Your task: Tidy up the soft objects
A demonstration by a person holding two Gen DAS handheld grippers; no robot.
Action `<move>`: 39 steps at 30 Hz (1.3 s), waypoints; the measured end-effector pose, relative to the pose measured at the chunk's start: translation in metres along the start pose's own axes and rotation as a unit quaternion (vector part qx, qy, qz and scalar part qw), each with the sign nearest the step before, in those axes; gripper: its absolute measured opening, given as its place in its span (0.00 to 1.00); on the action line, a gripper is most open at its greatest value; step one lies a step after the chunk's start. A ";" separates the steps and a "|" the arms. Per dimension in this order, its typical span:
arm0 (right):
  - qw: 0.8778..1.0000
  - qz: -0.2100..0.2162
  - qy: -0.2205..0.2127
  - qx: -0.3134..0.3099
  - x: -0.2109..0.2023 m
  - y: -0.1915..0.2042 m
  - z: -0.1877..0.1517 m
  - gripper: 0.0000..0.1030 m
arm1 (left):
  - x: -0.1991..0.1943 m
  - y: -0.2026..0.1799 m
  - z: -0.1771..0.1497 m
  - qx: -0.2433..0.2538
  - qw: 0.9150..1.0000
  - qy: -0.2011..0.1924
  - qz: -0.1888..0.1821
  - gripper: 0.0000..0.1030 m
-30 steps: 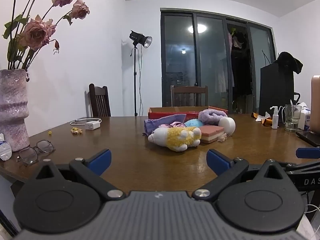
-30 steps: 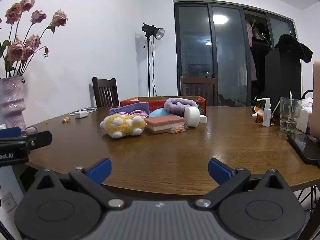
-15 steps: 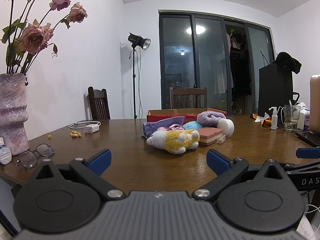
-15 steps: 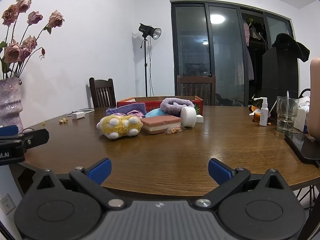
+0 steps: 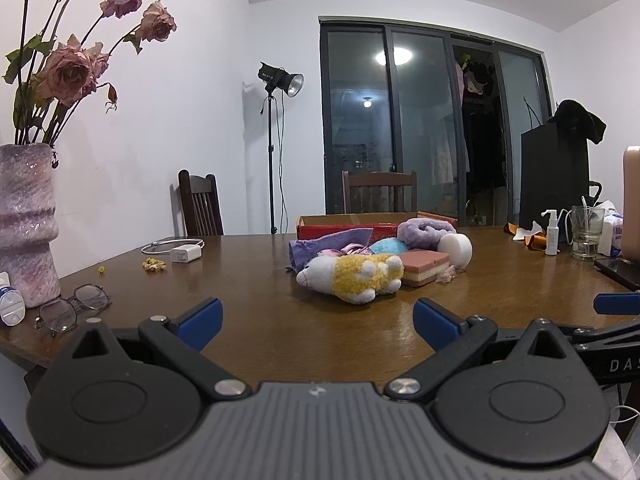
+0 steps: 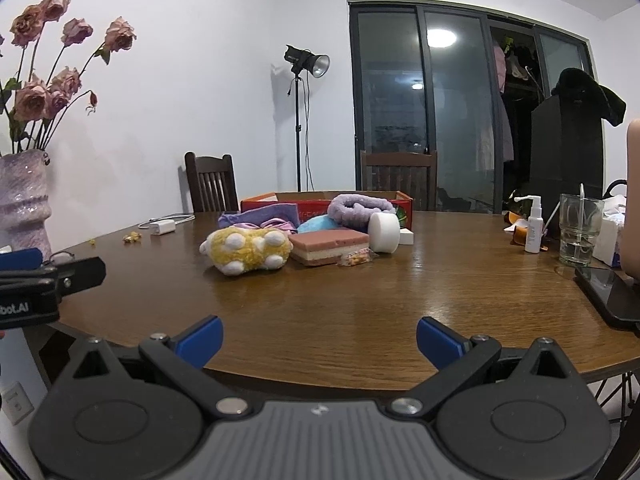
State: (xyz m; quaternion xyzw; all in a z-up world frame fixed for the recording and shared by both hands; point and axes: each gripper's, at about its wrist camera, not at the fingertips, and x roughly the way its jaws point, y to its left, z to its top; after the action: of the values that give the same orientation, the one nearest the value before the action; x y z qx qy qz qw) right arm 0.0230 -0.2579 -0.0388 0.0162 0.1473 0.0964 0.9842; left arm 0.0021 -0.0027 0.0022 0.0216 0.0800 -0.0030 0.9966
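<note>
Bare table (image 6: 340, 304) in front of plush toy (image 6: 248, 254); sponge block (image 6: 330, 246) touching its right, red box (image 6: 320, 202) behind.

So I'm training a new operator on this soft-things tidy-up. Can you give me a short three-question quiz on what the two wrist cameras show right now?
1. True or false: the left gripper is shut on the plush toy.
2. Which thing touches the layered sponge on its right side? A. the white roll B. the glass C. the phone
3. Fill in: the red box sits ____ the pile of soft things, seen from the grippers.

Key: 1. False; its jaws are spread and empty, as are those of the right gripper. 2. A. 3. behind.
</note>
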 end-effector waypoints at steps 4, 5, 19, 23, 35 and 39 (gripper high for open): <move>1.000 -0.009 0.002 0.002 0.001 -0.003 -0.001 1.00 | 0.001 0.001 -0.001 -0.001 1.000 0.003 0.002 1.00; 1.000 -0.009 0.003 0.003 0.001 -0.003 -0.001 1.00 | 0.001 0.001 -0.002 -0.001 1.000 0.003 0.002 1.00; 0.999 -0.037 0.011 0.006 0.004 -0.007 -0.003 1.00 | 0.003 0.002 -0.003 0.002 1.000 0.007 0.003 1.00; 0.999 -0.041 0.012 0.007 0.005 -0.008 -0.003 1.00 | 0.003 0.001 -0.003 0.003 1.000 0.007 0.003 1.00; 0.999 -0.042 0.014 0.006 0.007 -0.007 -0.003 1.00 | 0.006 0.000 -0.005 0.004 1.000 0.010 0.005 1.00; 0.999 -0.040 0.014 0.007 0.009 -0.010 -0.001 1.00 | 0.014 -0.003 -0.002 0.010 1.000 0.015 0.006 1.00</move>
State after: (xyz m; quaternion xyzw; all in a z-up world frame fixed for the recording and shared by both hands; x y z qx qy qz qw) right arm 0.0328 -0.2657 -0.0426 0.0157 0.1625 0.0558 0.9850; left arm 0.0158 -0.0059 -0.0022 0.0316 0.0943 0.0022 0.9950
